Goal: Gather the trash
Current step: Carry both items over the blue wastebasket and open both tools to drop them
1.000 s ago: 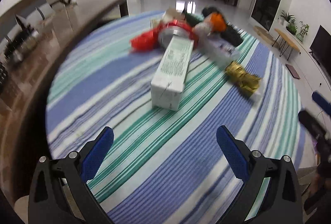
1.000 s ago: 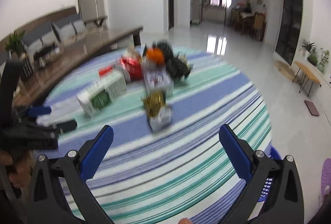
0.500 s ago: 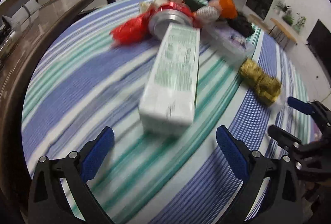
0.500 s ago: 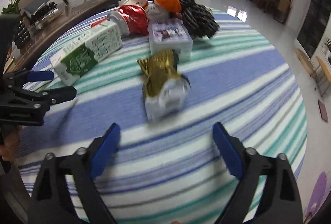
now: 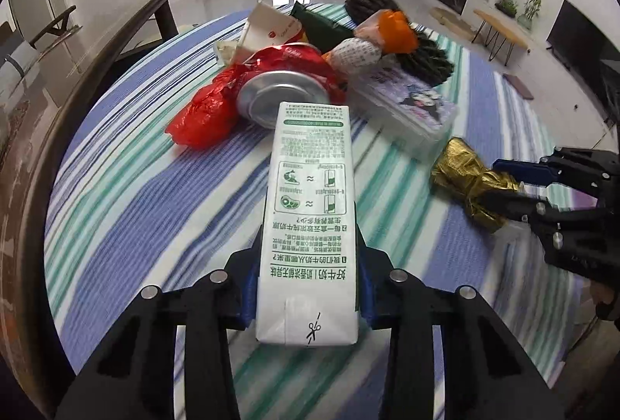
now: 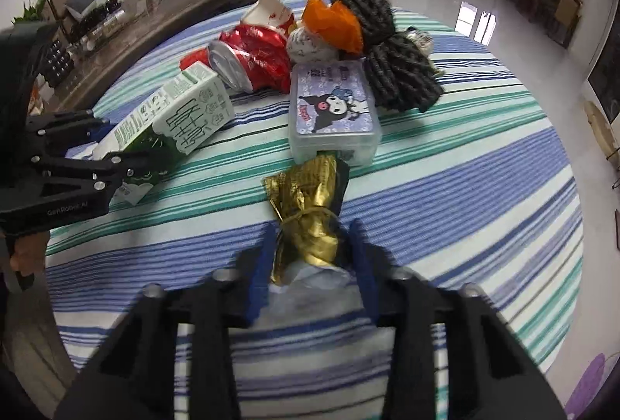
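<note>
A white and green milk carton [image 5: 310, 187] lies lengthwise on the striped round table [image 5: 135, 206]. My left gripper [image 5: 308, 265] is closing on the carton's near end, with a blue pad pressed on each side. From the right wrist view the carton [image 6: 182, 113] shows in the left gripper [image 6: 104, 140] at the left. A crumpled gold foil wrapper [image 6: 306, 195] with white paper under it sits between the fingers of my right gripper [image 6: 312, 237], whose jaws have closed on it. The left wrist view shows the wrapper [image 5: 465, 179] in the right gripper [image 5: 503, 183].
More trash is piled at the table's far side: a crushed red can [image 5: 279, 90], a red plastic bag [image 5: 205, 113], a clear box with a cartoon label [image 6: 333, 109], an orange wrapper [image 6: 333, 24], a dark knitted bundle [image 6: 399, 75] and a torn paper cup [image 5: 271, 28]. A dark wooden bench [image 5: 97, 51] curves along the left.
Both grippers moved in towards the trash and went from wide open to closed, the left one on the milk carton, the right one on the gold wrapper.
</note>
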